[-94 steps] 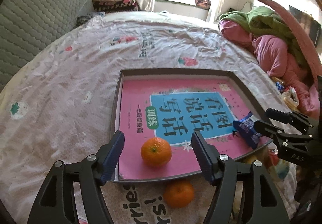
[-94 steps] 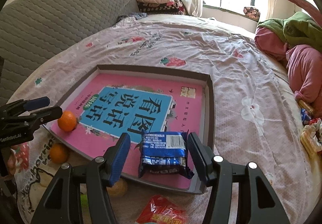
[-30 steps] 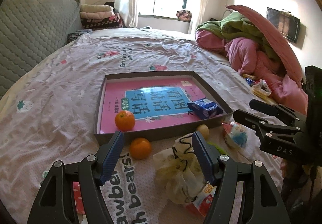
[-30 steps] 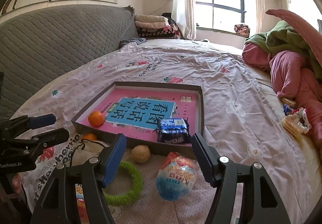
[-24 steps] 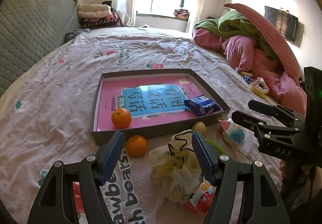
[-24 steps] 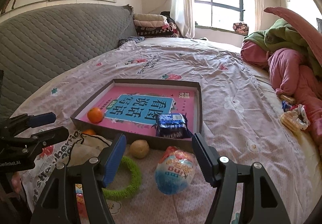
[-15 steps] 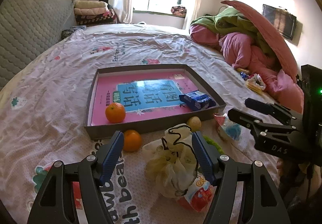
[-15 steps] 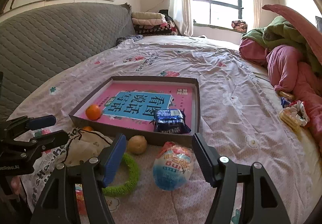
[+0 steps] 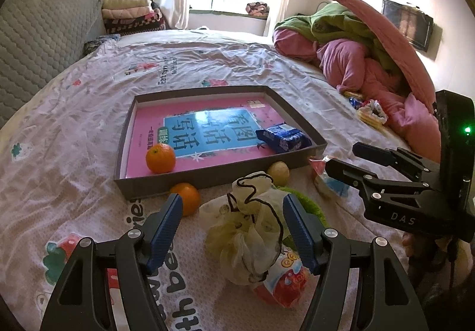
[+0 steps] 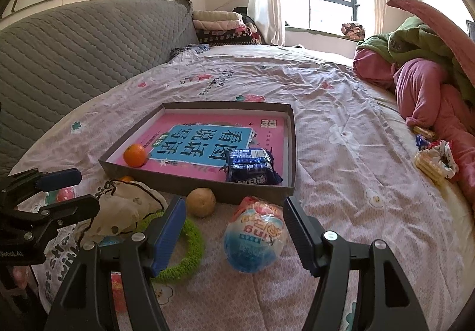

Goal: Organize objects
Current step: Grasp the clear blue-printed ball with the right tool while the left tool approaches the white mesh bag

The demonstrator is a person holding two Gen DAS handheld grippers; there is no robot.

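A shallow grey tray (image 9: pixel 207 179) on the bed holds a pink book (image 9: pixel 154 123), an orange (image 9: pixel 160 157) and a blue snack pack (image 9: pixel 283 136). In front of it lie a second orange (image 9: pixel 185 197), a yellowish round fruit (image 10: pixel 201 202), a cream drawstring pouch (image 9: pixel 252 230), a green ring (image 10: pixel 190 247), an egg-shaped blue packet (image 10: pixel 252 239) and a red packet (image 9: pixel 282 280). My left gripper (image 9: pixel 231 200) is open over the pouch without touching it. Open too, my right gripper (image 10: pixel 234 203) frames the egg packet, pads clear of it.
A heap of pink and green bedding (image 9: pixel 356 42) fills the right side of the bed. The grey quilted headboard (image 10: pixel 74 45) runs along the left. Snack wrappers (image 10: pixel 433 161) lie at the bed's right edge. Folded blankets (image 10: pixel 219 22) are stacked at the far end.
Both grippers have drawn back from the tray, leaving the orange and the blue pack inside. The loose things in front of the tray have come into view. The jaws stand as wide as before.
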